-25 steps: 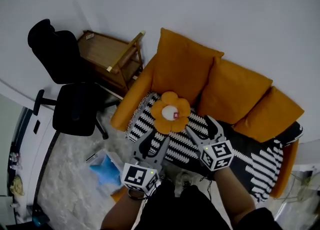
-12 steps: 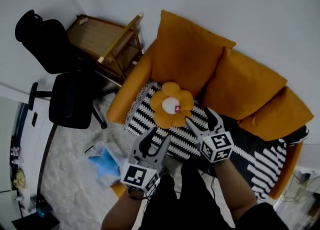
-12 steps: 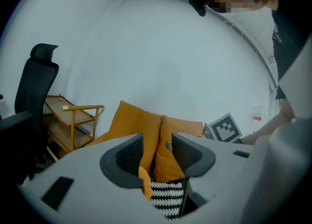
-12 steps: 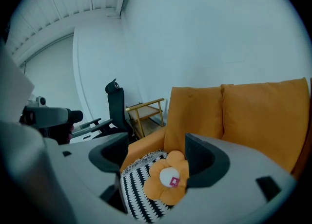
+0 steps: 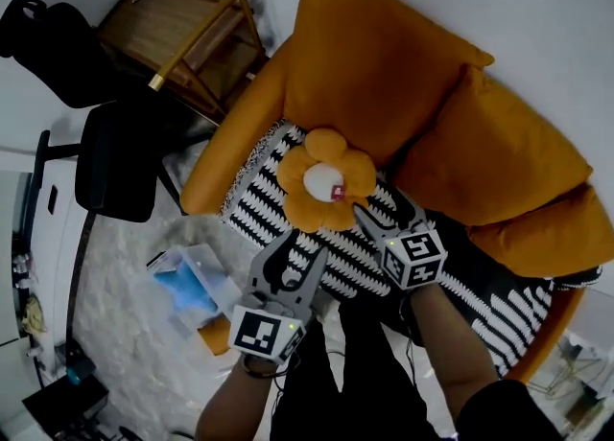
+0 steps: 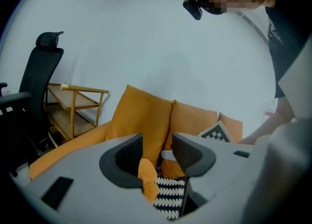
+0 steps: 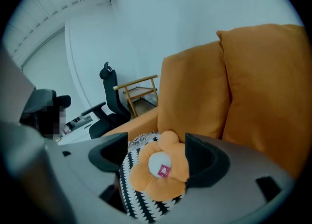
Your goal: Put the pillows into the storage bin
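Head view, near to far. My forearms enter at the bottom edge.

Left gripper [image 5: 299, 255], lower centre: fingers released and spread, nothing between them, hanging over the front edge of the striped throw [image 5: 264, 209].

Right gripper [image 5: 379, 211], just right of centre: fingers released and set wider, tips right at the flower pillow [image 5: 324, 180]. I cannot tell whether a tip touches its lower right petal. Right gripper view: the pillow is framed in the gap and the pads are not pressing on it.

Flower pillow: orange petals, white centre with a small red tag. It lies flat on the throw on the seat of the orange sofa [image 5: 216, 175], centre of frame.

Behind it, three orange back cushions [image 5: 374, 65] stand against the white wall.

Lower left, on the pale carpet [image 5: 125, 334]: clear bin [image 5: 192, 281] with something blue inside, well apart from the pillow.

Upper left: black office chair [image 5: 110, 156] and wooden rack [image 5: 182, 32].
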Demonstrator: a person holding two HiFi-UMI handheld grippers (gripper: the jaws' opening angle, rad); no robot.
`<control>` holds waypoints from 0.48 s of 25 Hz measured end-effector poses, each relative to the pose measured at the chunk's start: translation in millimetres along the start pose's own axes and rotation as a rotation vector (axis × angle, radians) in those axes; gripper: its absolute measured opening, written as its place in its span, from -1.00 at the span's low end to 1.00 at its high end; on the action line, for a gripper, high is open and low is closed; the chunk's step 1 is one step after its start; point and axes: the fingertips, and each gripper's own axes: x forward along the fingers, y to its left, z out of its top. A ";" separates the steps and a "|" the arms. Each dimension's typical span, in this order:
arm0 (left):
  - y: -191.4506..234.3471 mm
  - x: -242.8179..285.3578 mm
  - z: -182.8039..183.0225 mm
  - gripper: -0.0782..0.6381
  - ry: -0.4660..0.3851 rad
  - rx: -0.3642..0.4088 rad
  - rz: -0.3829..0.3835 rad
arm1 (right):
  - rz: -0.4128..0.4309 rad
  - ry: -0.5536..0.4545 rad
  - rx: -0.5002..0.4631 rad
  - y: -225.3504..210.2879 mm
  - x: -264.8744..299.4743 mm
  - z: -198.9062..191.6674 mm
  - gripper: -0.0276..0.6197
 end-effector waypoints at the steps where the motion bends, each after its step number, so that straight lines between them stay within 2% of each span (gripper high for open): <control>1: 3.7 5.0 -6.0 -0.29 0.003 -0.009 0.006 | 0.001 0.015 0.003 -4.8 8.3 -8.5 0.23; 9: 20.5 37.0 -62.0 -0.29 0.050 -0.056 0.013 | -0.008 0.101 0.009 -36.7 61.4 -62.4 0.24; 12: 24.3 44.6 -82.5 -0.29 0.077 -0.102 0.015 | -0.024 0.144 0.005 -49.0 80.7 -82.8 0.26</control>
